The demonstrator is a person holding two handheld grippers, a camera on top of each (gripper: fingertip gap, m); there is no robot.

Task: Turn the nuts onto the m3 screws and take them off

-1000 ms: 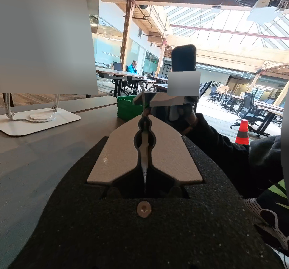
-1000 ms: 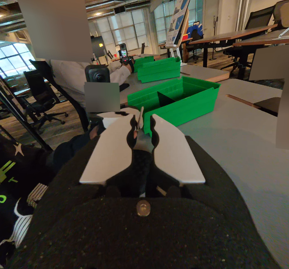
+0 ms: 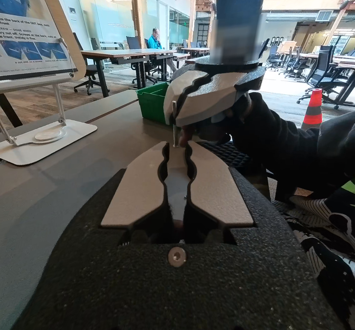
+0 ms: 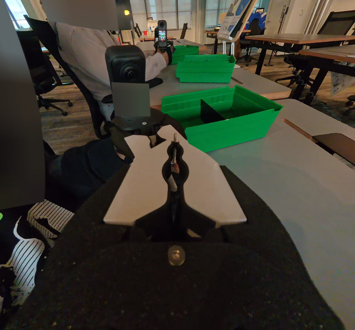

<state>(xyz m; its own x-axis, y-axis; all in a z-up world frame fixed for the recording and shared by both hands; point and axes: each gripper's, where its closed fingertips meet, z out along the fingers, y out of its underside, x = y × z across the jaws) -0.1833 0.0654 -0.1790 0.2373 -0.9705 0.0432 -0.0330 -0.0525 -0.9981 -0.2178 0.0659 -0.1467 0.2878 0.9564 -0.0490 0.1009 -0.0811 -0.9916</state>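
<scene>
The right gripper is clamped on a thin silver screw, held upright above the grey table. The left gripper, jaws apart and holding nothing, sits at six o'clock of the screw's lower end, where a small nut or head shows; I cannot tell which. A green bin stands at one o'clock; the threading looks unfinished.
</scene>
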